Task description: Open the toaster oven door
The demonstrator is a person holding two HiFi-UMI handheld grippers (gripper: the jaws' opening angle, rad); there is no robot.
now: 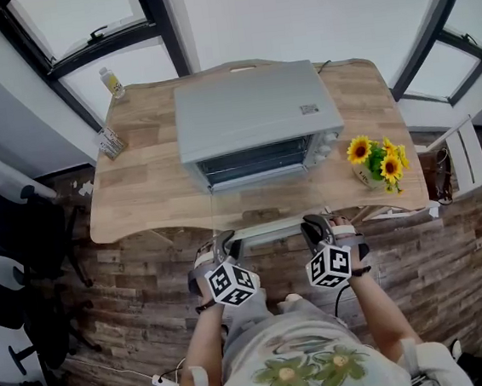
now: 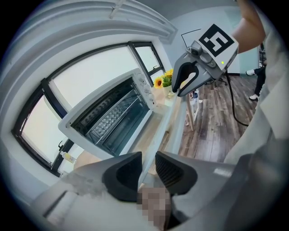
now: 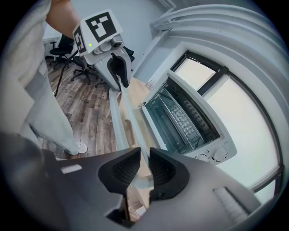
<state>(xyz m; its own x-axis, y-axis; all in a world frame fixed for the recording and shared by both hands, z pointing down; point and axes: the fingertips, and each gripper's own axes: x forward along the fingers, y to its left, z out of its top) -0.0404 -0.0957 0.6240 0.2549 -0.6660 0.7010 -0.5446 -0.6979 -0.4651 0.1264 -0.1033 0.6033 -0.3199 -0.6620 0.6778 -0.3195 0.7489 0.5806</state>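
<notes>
Already the wooden table (image 1: 138, 190) is seen to carry the toaster oven (image 1: 249, 110) at its middle. The oven's glass door (image 1: 264, 204) is swung down until it lies near level, jutting past the table's front edge with the rack inside laid bare. Opening is judged all but finished; what is left is to settle the door on its hinge stop. The pale door handle (image 1: 266, 230) is clamped at both ends: the left gripper (image 1: 223, 243) is closed on it near its left end and the right gripper (image 1: 317, 225) near its right, with the bar filling each narrow gap. The two ends are best kept at one height so the door is not twisted. No downward force should be added once resistance is felt, lest the oven be tipped or dragged forward. The ribbed pads (image 3: 124, 169) should be eased off only when the door is at rest.
</notes>
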